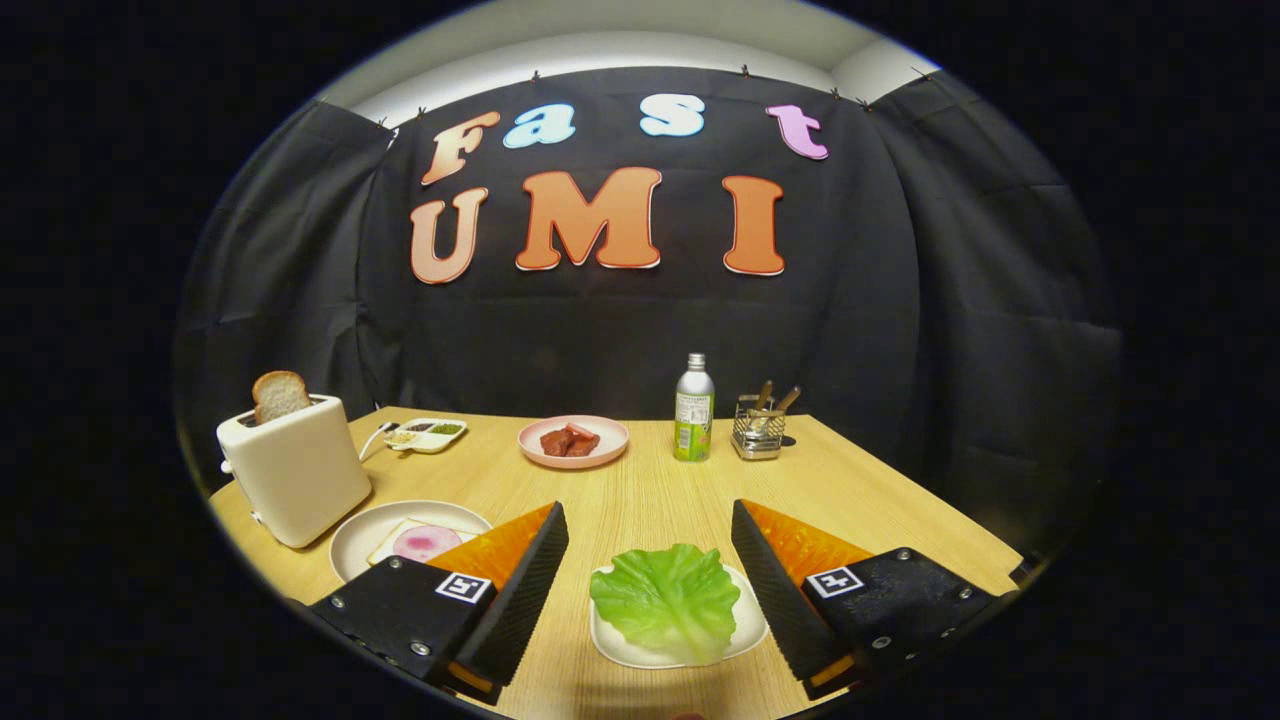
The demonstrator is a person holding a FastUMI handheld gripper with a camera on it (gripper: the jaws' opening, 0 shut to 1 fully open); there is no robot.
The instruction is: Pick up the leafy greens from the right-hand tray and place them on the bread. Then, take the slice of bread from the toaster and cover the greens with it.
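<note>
The gripper (650,530) hangs above the near edge of a light wooden table (900,500) with its two fingers spread wide and nothing between their pads. The leafy greens (668,597), a single ruffled green leaf, lie on a small white tray (745,632) that sits between the fingers, closer to the right one, and neither finger touches the leaf or the tray. To the left, partly hidden behind the left finger, a round white plate (365,535) carries a slice of bread (392,545) lying flat with a round pink slice of meat (422,543) on top of it. Just left of that plate and a little farther back stands a cream toaster (297,470) with a second slice of bread (279,395) sticking upright out of its slot. Farther off, near the black cloth wall, a small divided dish of condiments (428,434) rests right of the toaster, then a pink plate (606,452) holding reddish pieces of meat (569,441), then a green and silver bottle (694,408), and at the far right a wire holder (757,432) with wooden-handled utensils standing in it.
</note>
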